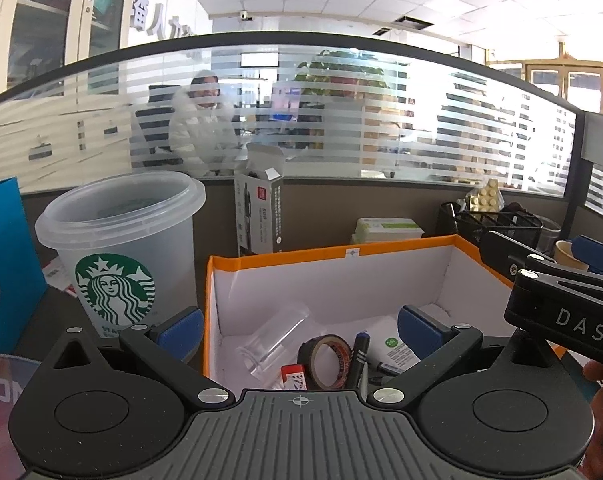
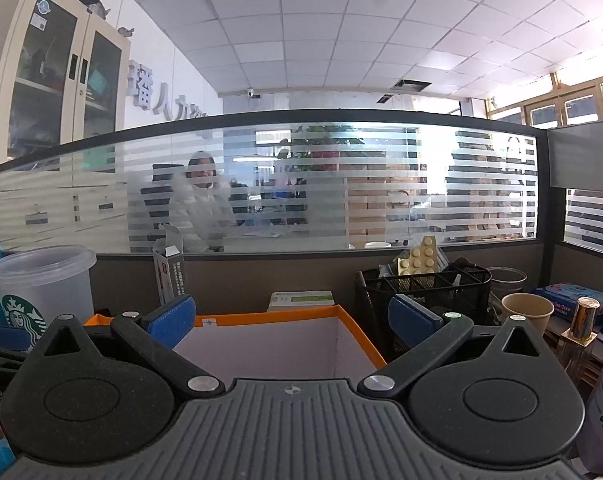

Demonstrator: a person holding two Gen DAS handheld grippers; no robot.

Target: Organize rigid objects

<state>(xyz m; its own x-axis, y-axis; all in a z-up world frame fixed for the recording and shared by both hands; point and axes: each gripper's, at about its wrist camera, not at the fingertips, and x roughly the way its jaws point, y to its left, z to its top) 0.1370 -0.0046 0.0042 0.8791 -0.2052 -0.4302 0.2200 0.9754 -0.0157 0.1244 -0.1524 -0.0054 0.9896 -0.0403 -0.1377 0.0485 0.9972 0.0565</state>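
A tape roll (image 1: 326, 360), marker (image 1: 359, 356) and clear cup (image 1: 275, 340) lie in the box (image 1: 341, 252), right of the Starbucks cup (image 1: 121, 248).

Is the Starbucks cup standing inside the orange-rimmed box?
No. In the left wrist view the Starbucks cup stands upright on the desk outside the orange-rimmed box, to the left of its left wall.

left gripper (image 1: 300, 330): jaws wide apart, holding nothing | right gripper (image 2: 291, 318): jaws wide apart, holding nothing
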